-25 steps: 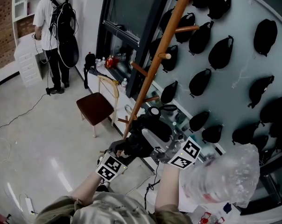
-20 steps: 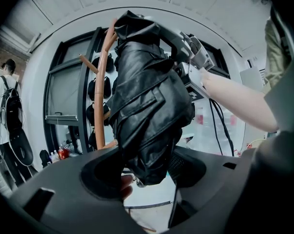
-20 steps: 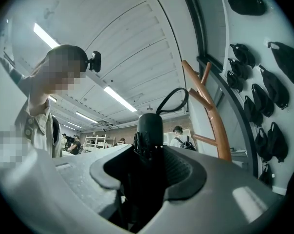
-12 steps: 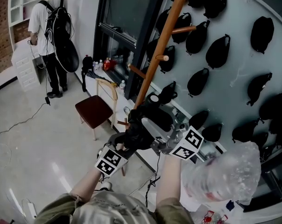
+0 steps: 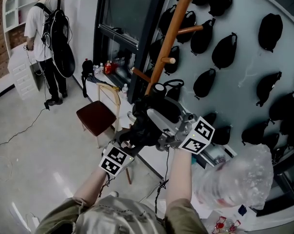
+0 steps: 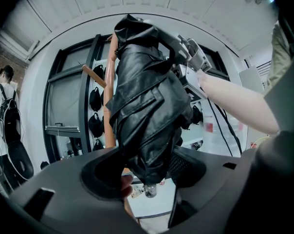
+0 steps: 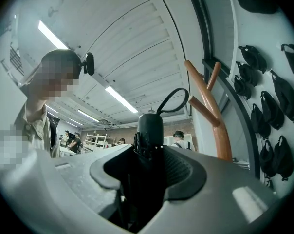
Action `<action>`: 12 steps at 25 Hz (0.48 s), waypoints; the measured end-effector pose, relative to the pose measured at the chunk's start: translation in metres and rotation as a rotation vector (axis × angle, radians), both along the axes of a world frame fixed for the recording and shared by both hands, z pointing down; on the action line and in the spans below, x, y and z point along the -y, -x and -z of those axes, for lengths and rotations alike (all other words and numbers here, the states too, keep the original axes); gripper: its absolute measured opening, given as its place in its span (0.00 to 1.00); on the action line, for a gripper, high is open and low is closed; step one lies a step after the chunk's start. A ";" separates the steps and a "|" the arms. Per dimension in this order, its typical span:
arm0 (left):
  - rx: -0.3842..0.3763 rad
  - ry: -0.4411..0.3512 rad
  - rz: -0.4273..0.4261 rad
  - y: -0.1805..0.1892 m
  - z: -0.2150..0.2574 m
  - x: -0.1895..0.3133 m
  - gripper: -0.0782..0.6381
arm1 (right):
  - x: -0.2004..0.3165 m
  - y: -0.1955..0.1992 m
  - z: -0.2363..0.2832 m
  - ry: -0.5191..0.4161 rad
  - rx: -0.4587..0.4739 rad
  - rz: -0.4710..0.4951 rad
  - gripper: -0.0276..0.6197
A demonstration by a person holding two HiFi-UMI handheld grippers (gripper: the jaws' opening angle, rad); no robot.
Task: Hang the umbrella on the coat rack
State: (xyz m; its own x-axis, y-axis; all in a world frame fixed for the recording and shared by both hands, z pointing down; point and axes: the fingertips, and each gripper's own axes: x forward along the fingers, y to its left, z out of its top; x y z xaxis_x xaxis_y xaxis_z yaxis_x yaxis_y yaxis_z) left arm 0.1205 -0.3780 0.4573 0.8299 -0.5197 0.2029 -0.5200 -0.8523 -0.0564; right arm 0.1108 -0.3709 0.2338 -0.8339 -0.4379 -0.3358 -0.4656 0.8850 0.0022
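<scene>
Nearest to us, the left gripper (image 6: 146, 174) has its fingers (image 6: 187, 165) closed on the lower end of a folded black umbrella (image 6: 147, 101), the bunched canopy filling the gap between them and a small clear tip poking out below. Our right gripper (image 7: 147, 167) clamps the other end, its fingers (image 7: 182, 168) pressed on either side of the dark handle (image 7: 149, 126), from which a thin wrist loop (image 7: 174, 100) curls upward. Between the two grippers we hold the umbrella in the air, slanting up toward the wooden coat rack (image 5: 167, 43) and not yet on any peg. In the head view its upper end sits just in front of the rack's slanted pole, near a short peg (image 5: 169, 60). Crumpled clear plastic (image 5: 240, 178) bulges at the lower right of the same view, close to us. Behind the rack, rows of black bags (image 5: 224, 47) hang on a pale wall (image 5: 249, 77), beside dark-framed glazing (image 5: 132, 18). Farther off to the left, a wooden chair with a dark red seat (image 5: 94, 115) stands on the pale floor (image 5: 35, 150). Beyond it a person in a white shirt (image 5: 40, 26), carrying a black backpack (image 5: 57, 33), faces a white set of drawers (image 5: 21, 69).
</scene>
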 end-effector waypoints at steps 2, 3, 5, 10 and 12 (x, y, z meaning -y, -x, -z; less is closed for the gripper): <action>-0.002 -0.006 0.000 -0.001 0.004 0.007 0.47 | 0.006 -0.001 0.005 -0.005 0.001 0.001 0.34; -0.002 -0.009 0.000 -0.001 0.006 0.011 0.47 | 0.010 -0.001 0.007 -0.007 0.002 0.001 0.34; 0.000 -0.013 -0.002 0.000 0.009 0.017 0.47 | 0.016 -0.002 0.009 -0.009 0.002 0.001 0.34; -0.001 -0.024 -0.023 -0.002 0.016 0.029 0.47 | 0.027 -0.002 0.018 -0.020 0.000 0.001 0.34; 0.001 -0.034 -0.017 -0.002 0.021 0.035 0.47 | 0.030 -0.003 0.021 -0.034 0.005 0.004 0.34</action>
